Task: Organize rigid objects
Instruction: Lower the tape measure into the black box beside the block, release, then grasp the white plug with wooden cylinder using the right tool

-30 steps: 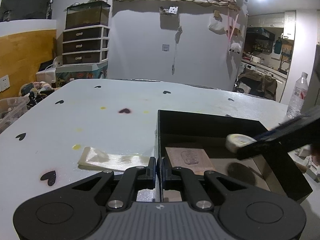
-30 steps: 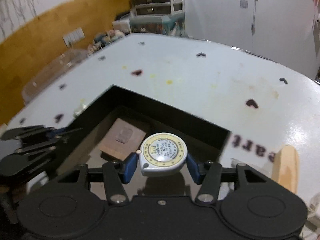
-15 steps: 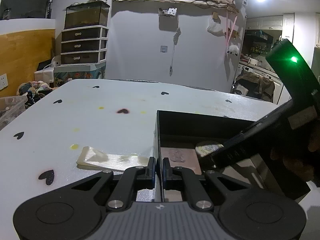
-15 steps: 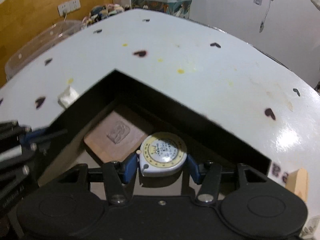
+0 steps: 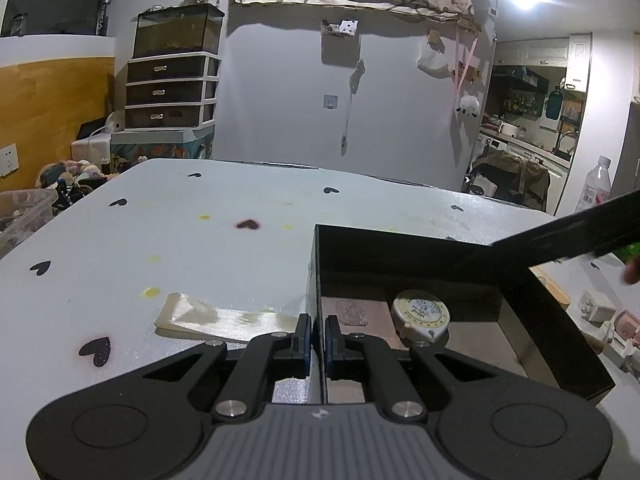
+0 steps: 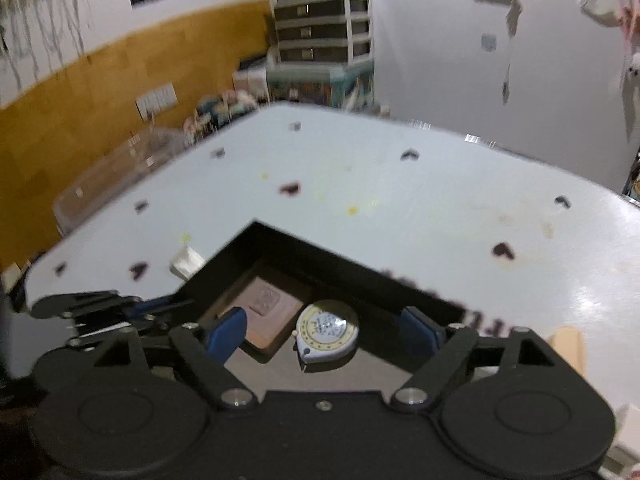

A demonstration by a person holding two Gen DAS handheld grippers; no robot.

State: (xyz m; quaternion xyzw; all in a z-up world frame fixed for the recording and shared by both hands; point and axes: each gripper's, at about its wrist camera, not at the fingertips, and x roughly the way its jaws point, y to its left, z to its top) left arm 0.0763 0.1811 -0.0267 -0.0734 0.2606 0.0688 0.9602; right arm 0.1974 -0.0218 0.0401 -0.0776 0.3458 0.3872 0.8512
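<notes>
The right gripper (image 6: 324, 332) hangs over the black box (image 6: 400, 292) with its jaws spread wide, having just opened; the round tape measure (image 6: 327, 330) sits below and between its blue pads (image 6: 226, 334), touched by neither. The left gripper (image 5: 316, 338) is closed tight on the box's left wall (image 5: 314, 280), one finger on each side of the thin black panel.

The tape measure, a white case with a yellow-ringed dial, lies flat on the floor of the box, just beside a brown square block (image 6: 266, 312) with a stamped relief on top. In the left wrist view the same measure (image 5: 420, 314) rests to the right of the block (image 5: 356, 314), near the box's far wall. One dark arm of the right gripper (image 5: 568, 232) crosses above the box's right corner.

The box stands on a white table (image 5: 160, 240) printed with small dark hearts and marked with yellow spots. A pale flat strip (image 5: 208, 318) lies on the table just left of the box. A pale wooden piece (image 6: 568, 348) shows at the right edge beyond the box. Behind the table stand a set of drawers (image 5: 172, 92) topped by a glass tank (image 5: 178, 30), a grey wall and, far right, a plastic bottle (image 5: 596, 188) before a kitchen area.
</notes>
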